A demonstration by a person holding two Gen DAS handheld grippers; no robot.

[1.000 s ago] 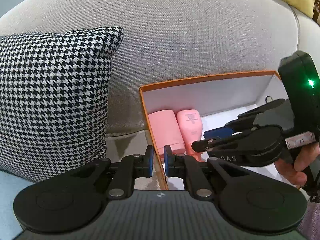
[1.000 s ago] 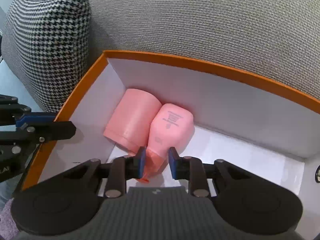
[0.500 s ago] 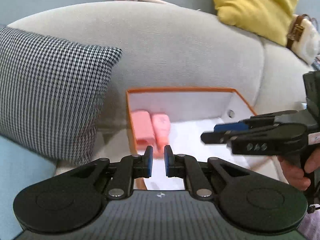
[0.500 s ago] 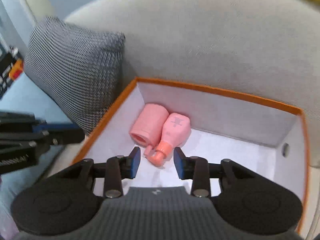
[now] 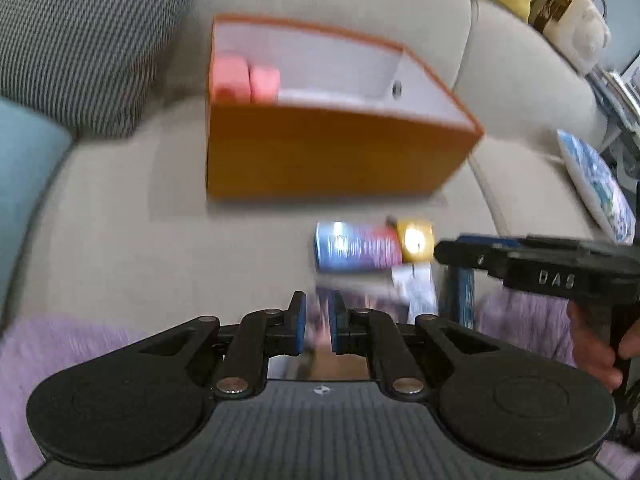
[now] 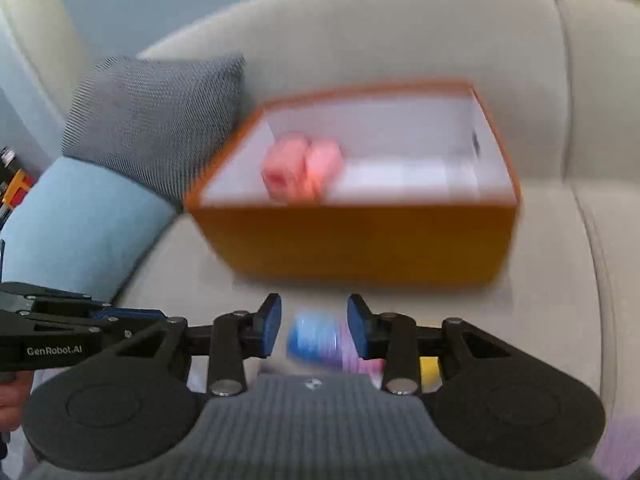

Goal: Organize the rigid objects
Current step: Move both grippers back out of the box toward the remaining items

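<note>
1. Centrally, an orange box (image 5: 320, 152) with a white interior stands on the beige sofa seat (image 5: 132, 232); it serves as the landmark for all positions below.
2. Inside the box, in its left rear corner, two pink containers (image 5: 245, 79) lie side by side, touching; both views are blurred, so their detail cannot be read.
3. In front of the box, near its right half, a blue can with a yellow end (image 5: 360, 247) lies on its side on the seat, apart from the box wall.
4. Left gripper (image 5: 318, 322): held in front of the box and nearer the camera than the can, its blue pads stand a narrow gap apart and clamp nothing.
5. Right gripper (image 6: 314, 326): held in front of the box, fingers spread wide; the blue end of the can appears between the blue pads (image 6: 270, 326), but contact cannot be told through the blur.
6. Left of the box, a houndstooth cushion (image 5: 88, 36) leans on the sofa back, just beside the box.
7. Right of the box, well apart, a blue-patterned cushion (image 5: 596, 188) rests.
</note>
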